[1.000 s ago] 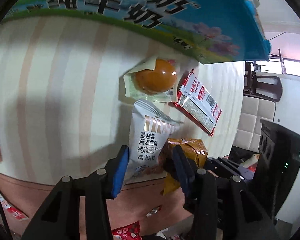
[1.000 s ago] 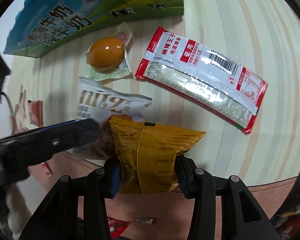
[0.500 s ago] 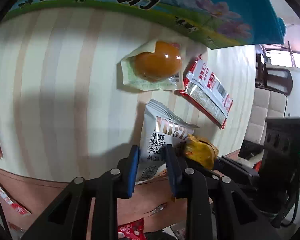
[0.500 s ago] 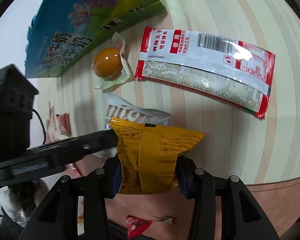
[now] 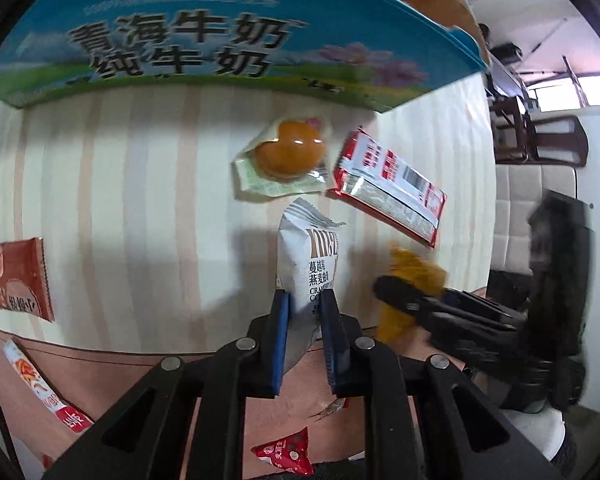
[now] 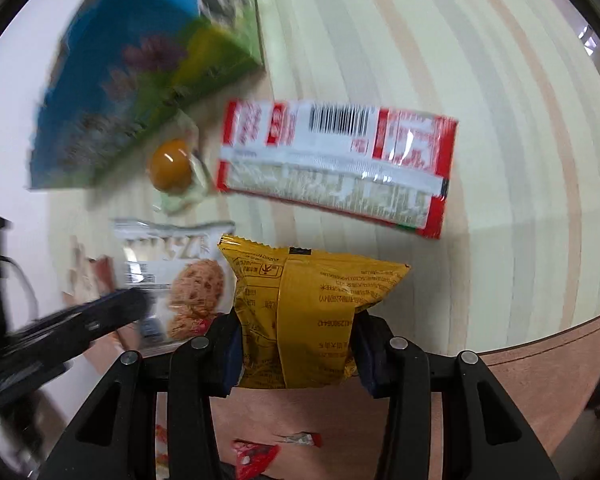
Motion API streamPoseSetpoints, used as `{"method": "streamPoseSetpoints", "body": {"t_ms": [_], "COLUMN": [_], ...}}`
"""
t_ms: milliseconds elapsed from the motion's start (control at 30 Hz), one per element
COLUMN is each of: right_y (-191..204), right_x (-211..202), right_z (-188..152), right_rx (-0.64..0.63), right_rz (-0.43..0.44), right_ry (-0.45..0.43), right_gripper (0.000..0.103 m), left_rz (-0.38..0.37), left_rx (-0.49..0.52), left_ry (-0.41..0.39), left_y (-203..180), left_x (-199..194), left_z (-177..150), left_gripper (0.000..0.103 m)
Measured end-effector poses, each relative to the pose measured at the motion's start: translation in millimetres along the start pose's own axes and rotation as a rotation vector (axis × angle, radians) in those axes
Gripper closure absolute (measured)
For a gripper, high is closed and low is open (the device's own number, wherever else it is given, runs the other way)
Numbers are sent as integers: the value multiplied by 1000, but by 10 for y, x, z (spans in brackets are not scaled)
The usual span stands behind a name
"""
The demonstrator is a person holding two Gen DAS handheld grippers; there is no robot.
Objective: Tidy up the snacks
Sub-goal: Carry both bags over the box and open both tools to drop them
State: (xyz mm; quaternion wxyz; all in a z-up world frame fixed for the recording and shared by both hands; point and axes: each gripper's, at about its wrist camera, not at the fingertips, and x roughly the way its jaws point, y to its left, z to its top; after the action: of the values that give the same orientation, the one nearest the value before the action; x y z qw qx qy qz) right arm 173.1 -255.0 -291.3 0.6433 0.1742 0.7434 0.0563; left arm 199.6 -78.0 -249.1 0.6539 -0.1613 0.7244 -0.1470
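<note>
Already both tongs had a snack each. The left gripper (image 5: 305, 312) was pinching the bottom end of the white cookie bag (image 5: 309, 256), in the lower middle of the left view. The bag's long side ran straight up the frame, away from the tongs, toward the blue milk box (image 5: 220, 44) along the top. The right gripper (image 6: 296, 344) was squeezing the fat yellow snack bag (image 6: 300, 312) by its lower part, in the lower middle of the right view. That bag looked puffy and crinkly.

The box was probably where the snacks should go, and it was farther up from both tongs, a bit nearer the left one. On the striped cloth (image 5: 140, 200) between lay a round, shiny orange treat in a clear wrapper (image 5: 288, 156) and a long, flat red and white packet (image 5: 392, 188), almost touching each other. A brown packet (image 5: 18, 276) lay flat at the left edge.
</note>
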Motion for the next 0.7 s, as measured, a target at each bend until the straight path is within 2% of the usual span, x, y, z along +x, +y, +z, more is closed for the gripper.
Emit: {"method": "streamPoseSetpoints", "body": {"t_ms": [133, 233, 333, 467, 500, 600, 700], "right_y": [247, 315, 277, 264, 335, 387, 297], "right_x": [35, 56, 58, 50, 101, 142, 181], "right_z": [17, 4, -3, -25, -41, -57, -69], "right_rx": [-92, -117, -102, -115, -113, -122, -77], "right_rz": [-91, -104, -68, 11, 40, 50, 141], "right_ry": [-4, -6, -13, -4, 3, -5, 2], "right_gripper": [55, 55, 55, 55, 56, 56, 56], "left_rz": [-44, -21, -56, -87, -100, -132, -120], "left_rx": [-3, -11, -32, -52, -61, -84, -87], "left_ry": [30, 41, 68, 94, 98, 84, 80], "left_y": [-46, -19, 61, 126, 141, 174, 177], "left_x": [120, 193, 283, 415, 459, 454, 436], "left_z": [47, 99, 137, 159, 156, 148, 138], "left_gripper": [89, 83, 74, 70, 70, 70, 79]}}
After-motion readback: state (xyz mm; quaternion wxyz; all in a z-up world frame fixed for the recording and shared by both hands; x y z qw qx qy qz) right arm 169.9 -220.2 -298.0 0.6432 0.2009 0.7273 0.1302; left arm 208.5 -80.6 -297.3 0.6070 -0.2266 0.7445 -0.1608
